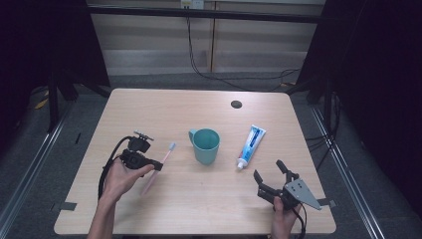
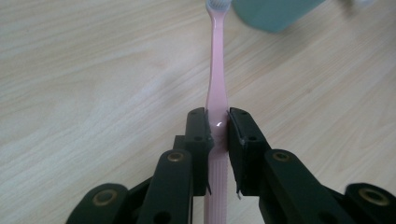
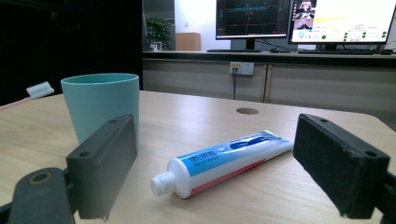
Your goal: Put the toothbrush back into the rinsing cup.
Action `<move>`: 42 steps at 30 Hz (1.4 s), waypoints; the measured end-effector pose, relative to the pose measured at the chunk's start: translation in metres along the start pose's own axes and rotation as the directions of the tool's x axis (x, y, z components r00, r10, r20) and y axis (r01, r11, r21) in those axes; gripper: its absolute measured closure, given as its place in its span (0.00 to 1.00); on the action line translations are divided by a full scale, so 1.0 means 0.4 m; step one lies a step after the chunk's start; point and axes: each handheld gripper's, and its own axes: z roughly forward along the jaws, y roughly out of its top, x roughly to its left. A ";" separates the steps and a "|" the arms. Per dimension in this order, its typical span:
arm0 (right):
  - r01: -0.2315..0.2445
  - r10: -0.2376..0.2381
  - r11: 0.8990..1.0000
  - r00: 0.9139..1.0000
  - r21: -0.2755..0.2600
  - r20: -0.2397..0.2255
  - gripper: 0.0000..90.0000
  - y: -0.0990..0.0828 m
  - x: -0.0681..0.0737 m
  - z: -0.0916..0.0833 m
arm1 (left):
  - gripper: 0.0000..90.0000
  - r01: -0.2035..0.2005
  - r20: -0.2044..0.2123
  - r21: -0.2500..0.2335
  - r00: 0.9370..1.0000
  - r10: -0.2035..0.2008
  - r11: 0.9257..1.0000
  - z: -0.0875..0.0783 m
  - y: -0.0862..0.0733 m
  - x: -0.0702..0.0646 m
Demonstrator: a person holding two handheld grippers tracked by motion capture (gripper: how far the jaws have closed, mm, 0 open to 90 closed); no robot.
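Observation:
My left gripper (image 2: 217, 128) is shut on the handle of a pink toothbrush (image 2: 216, 79), whose white bristle head points toward the teal cup. From above, that left gripper (image 1: 158, 165) sits left of centre with the pink toothbrush (image 1: 168, 153) angled up toward the teal cup (image 1: 205, 145). A white and blue toothpaste tube (image 1: 250, 145) lies right of the cup, cap toward me. My right gripper (image 1: 268, 175) rests open near the front right. Between its wide jaws lie the toothpaste tube (image 3: 219, 161) and, to the left, the teal cup (image 3: 100, 105).
The wooden table (image 1: 164, 107) has a round cable hole (image 1: 236, 104) at its far side. Dark frame posts and cables stand beyond the table's back edge. Monitors and a counter show in the background of the right gripper view.

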 end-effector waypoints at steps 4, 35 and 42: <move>-0.001 0.001 1.000 1.000 0.000 0.000 0.14 0.000 0.000 0.000 | 0.88 -0.001 0.004 -0.035 1.000 0.001 0.999 -0.007 -0.002 0.001; -0.001 0.001 1.000 1.000 0.001 0.000 0.14 0.000 0.000 0.000 | 0.88 -0.088 0.030 -0.410 0.994 0.110 0.908 -0.082 -0.022 -0.016; -0.001 0.001 1.000 1.000 0.001 0.000 0.14 0.000 0.000 0.000 | 0.88 -0.096 0.028 -0.478 0.992 0.124 0.873 -0.094 -0.024 -0.025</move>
